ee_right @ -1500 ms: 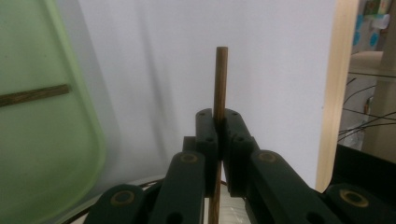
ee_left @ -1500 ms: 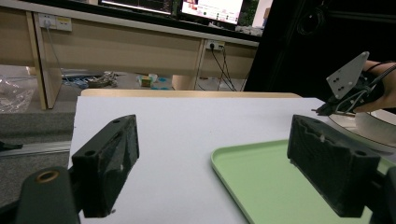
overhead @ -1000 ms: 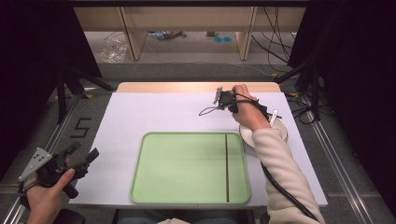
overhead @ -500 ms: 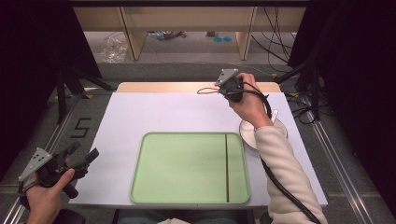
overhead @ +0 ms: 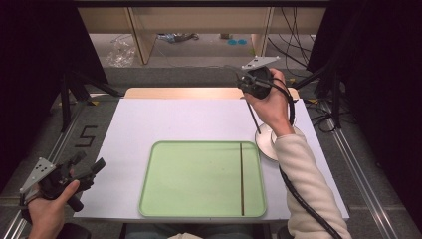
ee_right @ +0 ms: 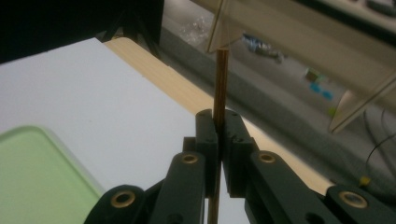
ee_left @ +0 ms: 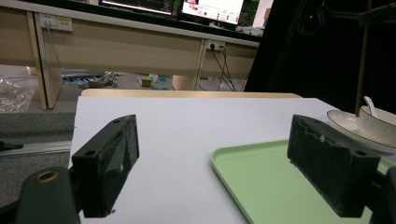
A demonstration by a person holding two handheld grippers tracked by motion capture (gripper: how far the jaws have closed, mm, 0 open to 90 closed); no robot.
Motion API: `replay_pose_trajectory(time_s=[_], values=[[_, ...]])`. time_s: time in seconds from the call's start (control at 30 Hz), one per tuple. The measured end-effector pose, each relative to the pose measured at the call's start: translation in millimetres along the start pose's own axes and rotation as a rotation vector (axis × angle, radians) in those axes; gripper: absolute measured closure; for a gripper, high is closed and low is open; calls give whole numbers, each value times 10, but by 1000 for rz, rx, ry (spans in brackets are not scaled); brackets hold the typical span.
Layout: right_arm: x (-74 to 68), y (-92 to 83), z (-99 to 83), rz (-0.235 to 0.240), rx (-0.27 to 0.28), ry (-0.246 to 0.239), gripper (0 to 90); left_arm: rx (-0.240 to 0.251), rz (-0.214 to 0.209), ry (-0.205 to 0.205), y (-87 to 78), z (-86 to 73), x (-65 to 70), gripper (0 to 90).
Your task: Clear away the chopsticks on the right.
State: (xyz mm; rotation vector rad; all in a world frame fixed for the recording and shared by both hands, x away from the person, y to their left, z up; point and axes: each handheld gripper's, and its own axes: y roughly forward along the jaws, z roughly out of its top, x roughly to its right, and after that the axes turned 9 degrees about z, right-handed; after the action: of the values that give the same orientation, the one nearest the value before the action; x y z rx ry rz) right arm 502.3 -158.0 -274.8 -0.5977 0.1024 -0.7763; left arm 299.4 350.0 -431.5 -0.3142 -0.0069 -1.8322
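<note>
Chopstick (ee_right: 220,88) clamped between right tongs (ee_right: 219,122), long axis running straight through the pinch, far end poking past the tips, near end trailing back below. Held high over the surface's (overhead: 174,119) far edge. Second chopstick (overhead: 241,174) lying lengthwise in green tray (overhead: 164,199). Left tongs (ee_left: 224,163) spread wide, holding nothing.

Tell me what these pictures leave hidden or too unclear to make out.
- Bowl, high view: mostly behind the person's right forearm and hand.
- Spoon in the bowl, left gripper view: its lower end sits behind the bowl wall.
- Chopstick in the right claw, right gripper view: far end blurred, near end behind the jaws.
</note>
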Motion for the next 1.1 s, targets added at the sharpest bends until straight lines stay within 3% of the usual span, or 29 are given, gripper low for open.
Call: replay_pose_trajectory(time_s=[0.07, 0.1, 0.2, 0.27, 0.33, 0.37, 0.57, 0.73, 0.83, 0.87, 1.07, 1.1], values=[[2, -24, 10, 15, -34, 64, 876, 0, -1, 3, -1, 0, -1, 165], [-13, -29, 8, 3, -25, 127, 876, 0, -1, 2, -2, 0, -1, 165], [-11, -26, -32, 22, -100, 253, 876, 0, -1, 3, -2, 0, -1, 165], [10, 25, -91, 47, -157, 313, 875, 0, -1, 2, -1, 0, -1, 165], [1, 81, -164, 28, -213, 377, 876, 0, -3, 4, -1, 1, -4, 165], [21, 118, -225, 33, -255, 383, 875, 3, -7, 11, 1, 3, -9, 165], [-1, 324, -568, 35, -445, 669, 875, 0, 0, 2, -1, -1, 0, 165], [15, 483, -885, 28, -550, 777, 874, -3, 1, 2, 1, -2, 3, 165], [0, 573, -1027, 25, -598, 788, 874, -3, 1, 4, 0, -1, 4, 165], [-17, 601, -1044, 21, -632, 824, 874, -2, 1, 5, -1, 0, 4, 165], [-85, 743, -1224, -4, -701, 890, 873, -1, 0, 1, 0, -2, 0, 165], [-87, 759, -1258, -6, -705, 870, 871, -1, -1, 1, -1, -1, -1, 165]])
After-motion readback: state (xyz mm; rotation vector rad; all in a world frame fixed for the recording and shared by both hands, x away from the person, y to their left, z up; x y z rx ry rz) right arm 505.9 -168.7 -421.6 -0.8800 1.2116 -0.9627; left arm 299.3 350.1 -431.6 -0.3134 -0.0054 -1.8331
